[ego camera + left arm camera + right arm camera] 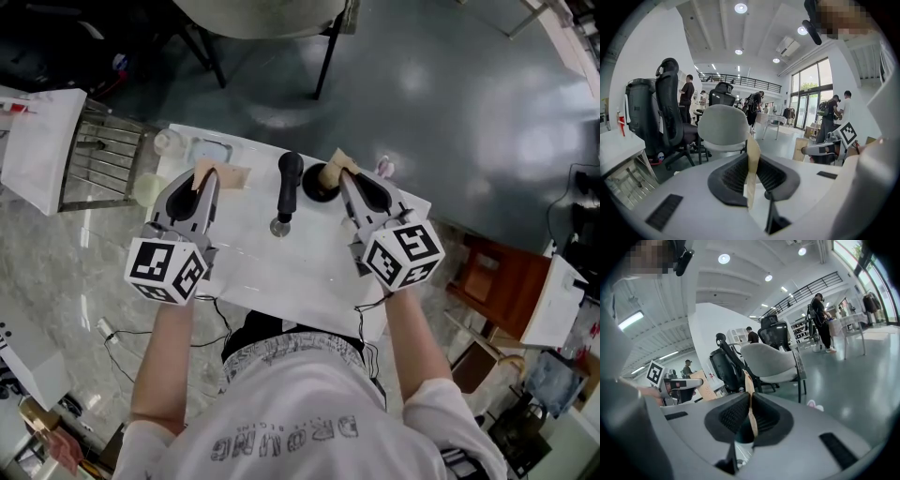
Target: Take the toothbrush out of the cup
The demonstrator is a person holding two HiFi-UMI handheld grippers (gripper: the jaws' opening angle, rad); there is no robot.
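Toothbrush (287, 187), or what I take to be it, is a long black piece with a thick handle, a thinner neck and a small round end. It lies flat on the white worktop (281, 272) in the gap between the two grippers, to the right of the left gripper (220, 173) and just left of the right gripper (337, 167). It sits outside the dark cup (317, 186), so the lift-out looks done rather than pending. The cup stands right at the right gripper's tips; whether they touch its rim I cannot tell. Both grippers are closed and empty: in each gripper view the tan pads meet in a single strip with nothing caught between them. The toothbrush should handle as a stiff, fairly light plastic piece that keeps its shape under a firm pinch. Its smooth, rounded handle may slip, or roll on the glossy worktop if nudged from the side. The best hold is probably across the thick part of the handle, the end farther from both grippers' bodies, with the pads squeezing its sides. The thin neck and round end nearer the person look like poorer places to grip.
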